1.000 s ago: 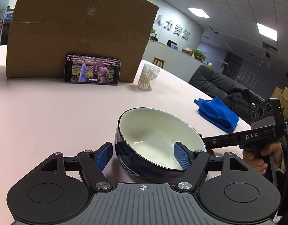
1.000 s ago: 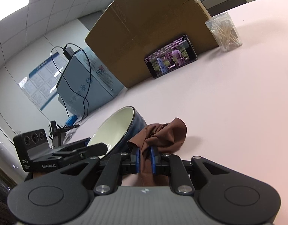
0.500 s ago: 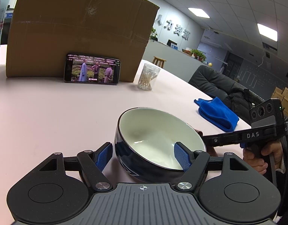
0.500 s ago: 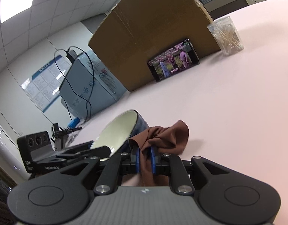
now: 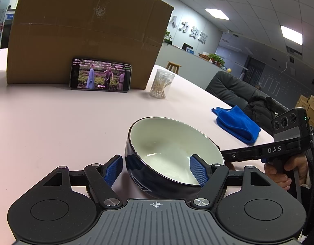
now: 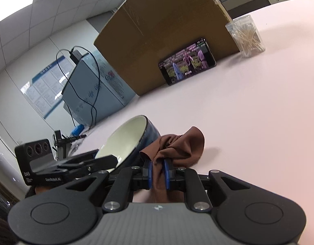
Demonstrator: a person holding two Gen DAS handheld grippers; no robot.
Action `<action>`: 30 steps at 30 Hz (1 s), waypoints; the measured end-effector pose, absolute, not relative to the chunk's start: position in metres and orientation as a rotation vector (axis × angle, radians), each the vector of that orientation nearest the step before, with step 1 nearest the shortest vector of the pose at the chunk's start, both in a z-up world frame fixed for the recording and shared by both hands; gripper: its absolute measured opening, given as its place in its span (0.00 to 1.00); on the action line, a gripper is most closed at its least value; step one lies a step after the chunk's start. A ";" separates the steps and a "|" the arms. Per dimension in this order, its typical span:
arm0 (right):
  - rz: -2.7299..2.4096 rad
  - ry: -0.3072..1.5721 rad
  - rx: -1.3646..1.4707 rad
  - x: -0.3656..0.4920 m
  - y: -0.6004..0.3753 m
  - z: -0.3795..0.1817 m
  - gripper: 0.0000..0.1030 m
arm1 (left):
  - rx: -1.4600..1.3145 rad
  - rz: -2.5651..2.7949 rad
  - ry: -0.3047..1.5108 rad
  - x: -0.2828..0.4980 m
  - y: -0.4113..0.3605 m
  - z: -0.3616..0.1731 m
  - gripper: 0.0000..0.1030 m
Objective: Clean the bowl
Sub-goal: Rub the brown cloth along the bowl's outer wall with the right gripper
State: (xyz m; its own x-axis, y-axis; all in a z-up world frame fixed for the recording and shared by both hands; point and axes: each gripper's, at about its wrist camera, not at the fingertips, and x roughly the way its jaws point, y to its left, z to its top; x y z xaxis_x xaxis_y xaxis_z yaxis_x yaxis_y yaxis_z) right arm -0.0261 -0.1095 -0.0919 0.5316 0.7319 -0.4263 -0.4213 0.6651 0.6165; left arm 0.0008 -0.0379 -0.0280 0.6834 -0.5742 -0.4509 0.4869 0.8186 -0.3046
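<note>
A dark blue bowl [image 5: 167, 149] with a white inside leans on the pink table [image 5: 54, 132], its rim lower on the right. My left gripper [image 5: 155, 163] holds it between wide jaws: the left pad lies at the outer wall and the right pad at the near right rim. In the right wrist view the bowl [image 6: 124, 143] is just left of my right gripper [image 6: 158, 169], which is shut on a bunched brown cloth [image 6: 181, 147]. The cloth touches the bowl's outer wall. A hand [image 5: 287, 169] grips the right gripper's handle.
A large cardboard box [image 5: 85, 30] stands at the back with a phone [image 5: 100, 77] playing video propped against it. A clear jar of cotton swabs [image 5: 161, 83] is beside it. A folded blue cloth [image 5: 236, 124] lies near the table's right edge, with a dark chair [image 5: 228, 87] beyond.
</note>
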 end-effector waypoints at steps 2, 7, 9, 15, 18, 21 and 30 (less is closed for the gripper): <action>0.724 0.716 0.479 -0.027 -0.110 -0.091 0.14 | -0.165 -0.598 0.560 0.001 -0.038 -0.028 0.71; 0.743 0.660 0.526 -0.030 -0.118 -0.088 0.14 | -0.164 -0.598 0.560 0.001 -0.037 -0.028 0.71; 0.747 0.651 0.533 -0.030 -0.118 -0.087 0.14 | -0.164 -0.598 0.560 0.002 -0.037 -0.029 0.71; 0.736 0.690 0.501 -0.027 -0.113 -0.090 0.14 | -0.164 -0.598 0.560 0.001 -0.037 -0.029 0.71; 0.727 0.712 0.479 -0.027 -0.110 -0.091 0.14 | -0.164 -0.598 0.560 0.002 -0.038 -0.029 0.71; 0.729 0.710 0.480 -0.028 -0.110 -0.091 0.14 | -0.164 -0.598 0.560 0.002 -0.038 -0.029 0.71; 0.757 0.648 0.542 -0.030 -0.119 -0.087 0.14 | -0.162 -0.597 0.559 0.002 -0.040 -0.029 0.71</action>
State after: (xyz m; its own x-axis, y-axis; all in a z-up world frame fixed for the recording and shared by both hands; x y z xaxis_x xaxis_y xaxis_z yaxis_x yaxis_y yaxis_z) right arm -0.0296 -0.1190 -0.0869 0.5546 0.7625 -0.3331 -0.4474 0.6108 0.6533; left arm 0.0015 -0.0398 -0.0291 0.6842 -0.5732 -0.4509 0.4876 0.8193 -0.3017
